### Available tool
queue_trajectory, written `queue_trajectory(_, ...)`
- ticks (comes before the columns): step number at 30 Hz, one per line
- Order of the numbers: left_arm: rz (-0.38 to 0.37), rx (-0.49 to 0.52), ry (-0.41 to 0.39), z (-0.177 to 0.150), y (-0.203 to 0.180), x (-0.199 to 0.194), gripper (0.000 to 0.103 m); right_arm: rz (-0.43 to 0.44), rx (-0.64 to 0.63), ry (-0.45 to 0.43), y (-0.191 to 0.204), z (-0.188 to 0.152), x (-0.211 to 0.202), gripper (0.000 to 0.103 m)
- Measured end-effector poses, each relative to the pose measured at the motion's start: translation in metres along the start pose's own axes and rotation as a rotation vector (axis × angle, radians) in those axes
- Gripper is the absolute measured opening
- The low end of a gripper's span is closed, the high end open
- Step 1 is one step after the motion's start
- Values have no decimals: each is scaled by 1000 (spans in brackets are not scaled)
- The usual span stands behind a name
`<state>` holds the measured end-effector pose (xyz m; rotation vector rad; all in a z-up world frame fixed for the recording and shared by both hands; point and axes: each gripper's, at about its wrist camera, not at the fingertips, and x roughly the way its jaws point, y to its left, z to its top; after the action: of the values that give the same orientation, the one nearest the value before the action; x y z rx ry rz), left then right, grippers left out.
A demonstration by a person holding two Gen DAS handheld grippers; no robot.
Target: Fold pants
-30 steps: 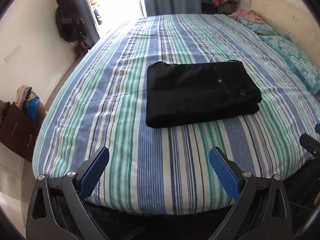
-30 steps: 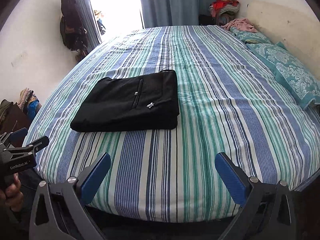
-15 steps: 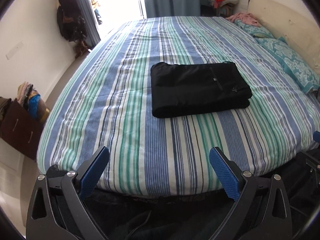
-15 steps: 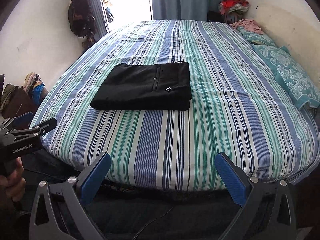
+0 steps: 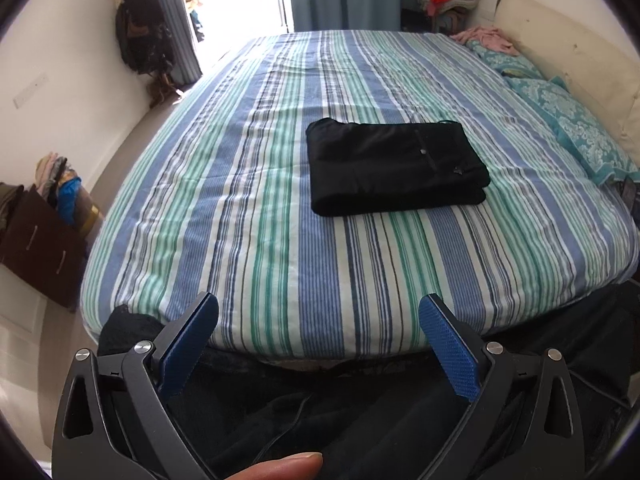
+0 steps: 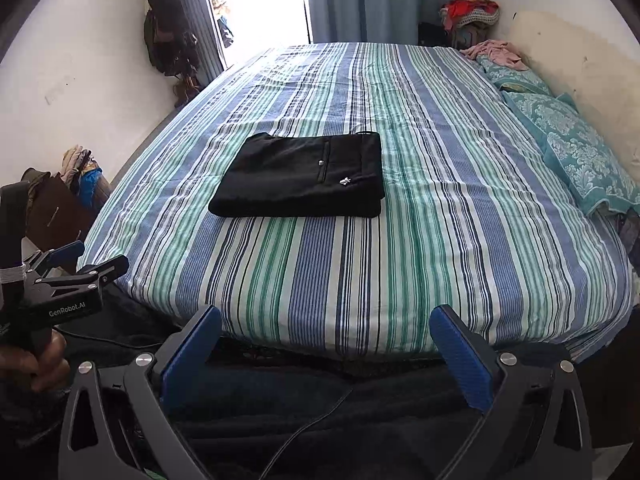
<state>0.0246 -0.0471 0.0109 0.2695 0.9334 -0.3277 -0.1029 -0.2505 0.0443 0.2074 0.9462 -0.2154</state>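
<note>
Pants (image 5: 394,166) are lying folded in a neat black rectangle on the striped bed (image 5: 280,248) (nothing touching them), while the left gripper (image 5: 319,334) and right gripper (image 6: 325,338) are hovering wide open, well apart from them

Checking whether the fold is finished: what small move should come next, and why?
Probably none beyond keeping both grippers clear: the black folded pants lie as a neat rectangle on the striped bedspread, and the left gripper and right gripper are open, empty, off the bed's near edge.

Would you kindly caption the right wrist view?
Folded black pants lie on the striped bed; open right claw held clear.
</note>
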Motion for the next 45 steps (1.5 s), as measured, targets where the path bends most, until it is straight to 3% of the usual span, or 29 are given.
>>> queue_trajectory(45,-17,11,-10,1,-9,-7,100,-46,-56,22,27,2,18,103)
